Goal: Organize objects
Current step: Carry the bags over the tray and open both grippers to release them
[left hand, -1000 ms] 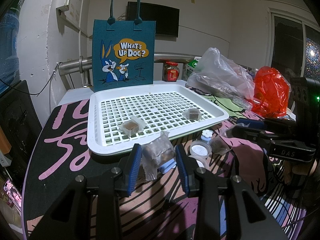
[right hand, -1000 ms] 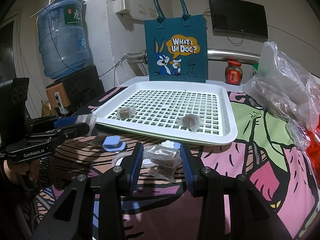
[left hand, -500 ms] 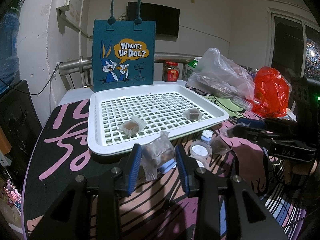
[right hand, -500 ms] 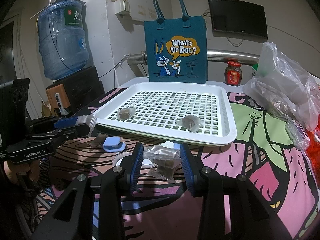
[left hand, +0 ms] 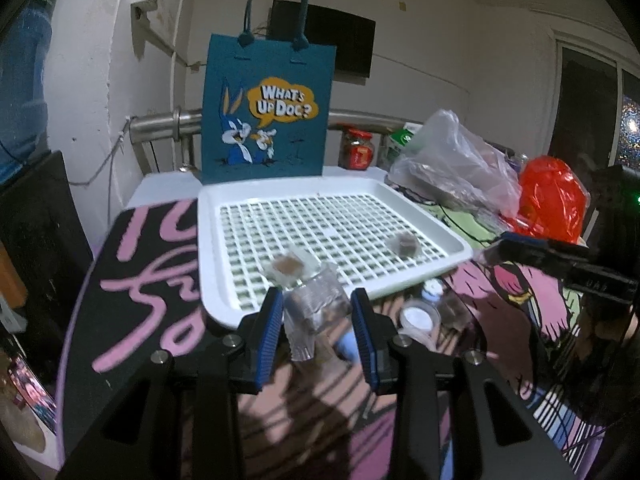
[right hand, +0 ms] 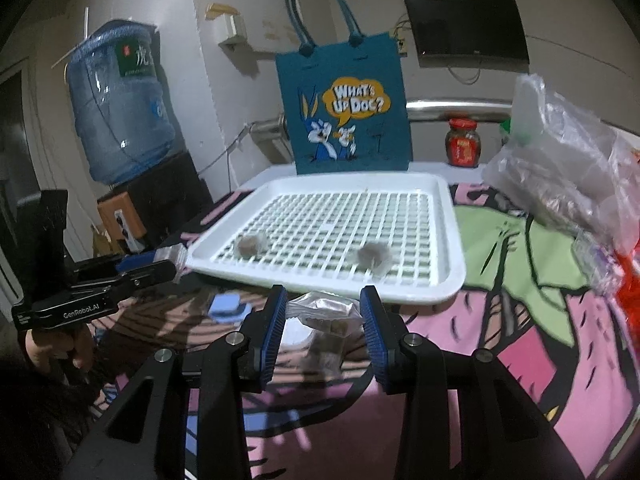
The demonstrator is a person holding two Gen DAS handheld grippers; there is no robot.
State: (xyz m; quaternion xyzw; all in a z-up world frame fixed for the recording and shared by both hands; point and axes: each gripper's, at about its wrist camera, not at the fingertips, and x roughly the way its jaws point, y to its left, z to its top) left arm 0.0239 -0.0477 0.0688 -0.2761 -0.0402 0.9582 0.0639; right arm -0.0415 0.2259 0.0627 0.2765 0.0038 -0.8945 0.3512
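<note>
Between each gripper's spread blue fingers (left hand: pixel 269 332) lies a clear plastic packet (left hand: pixel 316 312); next, pinch and carry into white grid tray (left hand: pixel 208 248).

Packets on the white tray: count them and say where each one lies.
2. One packet lies near the tray's front left, the other packet near its front right. More packets sit off the tray, by the claws.
</note>
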